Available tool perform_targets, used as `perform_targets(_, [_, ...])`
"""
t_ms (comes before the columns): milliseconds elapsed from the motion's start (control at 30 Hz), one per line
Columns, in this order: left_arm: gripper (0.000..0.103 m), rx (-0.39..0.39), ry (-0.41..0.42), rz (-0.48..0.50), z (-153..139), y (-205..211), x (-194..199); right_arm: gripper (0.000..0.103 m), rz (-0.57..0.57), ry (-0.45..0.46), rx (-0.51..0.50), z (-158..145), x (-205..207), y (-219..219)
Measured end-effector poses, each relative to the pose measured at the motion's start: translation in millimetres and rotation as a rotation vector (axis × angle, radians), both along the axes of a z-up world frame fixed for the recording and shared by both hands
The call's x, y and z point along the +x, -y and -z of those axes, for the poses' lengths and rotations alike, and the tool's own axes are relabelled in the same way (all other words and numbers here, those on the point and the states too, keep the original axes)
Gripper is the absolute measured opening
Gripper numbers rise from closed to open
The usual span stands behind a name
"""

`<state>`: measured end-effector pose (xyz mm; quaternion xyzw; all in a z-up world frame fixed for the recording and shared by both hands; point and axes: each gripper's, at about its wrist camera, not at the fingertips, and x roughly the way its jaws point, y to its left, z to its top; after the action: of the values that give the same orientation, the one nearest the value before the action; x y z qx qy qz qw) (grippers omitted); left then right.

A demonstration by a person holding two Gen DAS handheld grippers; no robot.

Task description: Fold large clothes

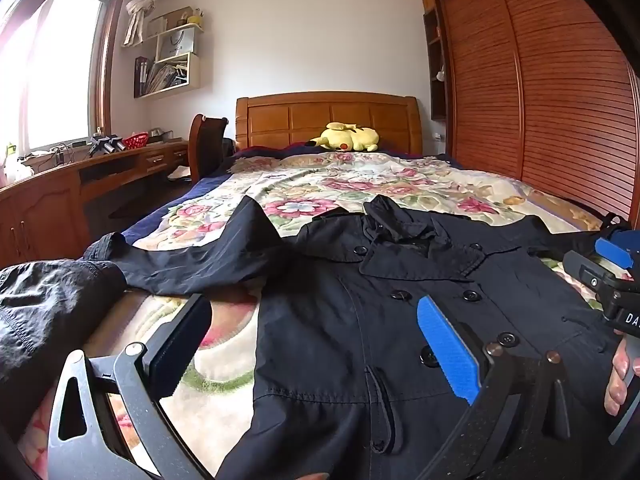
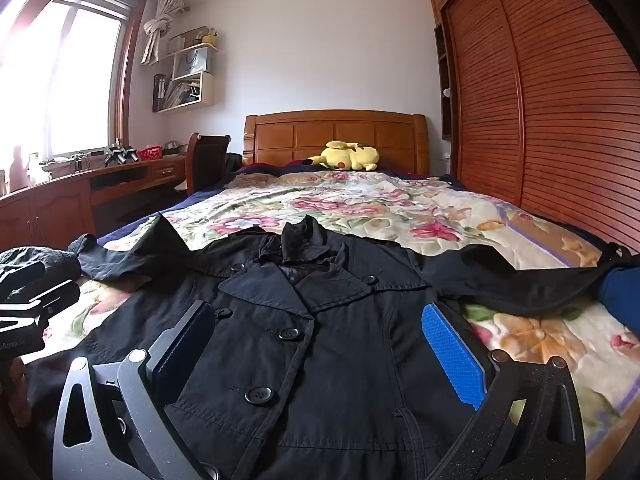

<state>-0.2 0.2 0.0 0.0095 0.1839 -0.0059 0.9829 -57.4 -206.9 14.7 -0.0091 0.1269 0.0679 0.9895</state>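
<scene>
Both pairs of tongs are standing wide open just above a black double-breasted trench coat [image 2: 320,320], gripping nothing. Left gripper [image 1: 316,344], seen in the left wrist view, is hovering over the coat's left edge: its black finger [image 1: 180,344] is lying outside the coat, over the floral quilted bedspread [image 1: 360,180], and its blue ridged pad [image 1: 448,352] is lying over the buttoned front. Right gripper [image 2: 320,354], in the right wrist view, is hanging over the coat's chest, with both fingers over the cloth.

The coat is lying face up and spread flat on the bedspread, collar toward the wooden headboard [image 2: 336,136], left sleeve [image 1: 192,252] stretching toward the bed's left edge, right sleeve [image 2: 520,280] stretching toward the louvred wooden wardrobe [image 2: 560,100]. Beyond the left sleeve's cuff, a second dark crumpled garment [image 1: 52,300] is resting. Past the coat's collar, a yellow plush toy [image 2: 348,156] is lying against the headboard.
</scene>
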Motion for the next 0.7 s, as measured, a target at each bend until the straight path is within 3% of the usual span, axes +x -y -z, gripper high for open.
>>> perform_targets(700, [0.103,-0.004,0.020,-0.002,-3.9,1.3,-4.5,0.103,-0.001,0.001,0.000,0.0,-0.5,0.8])
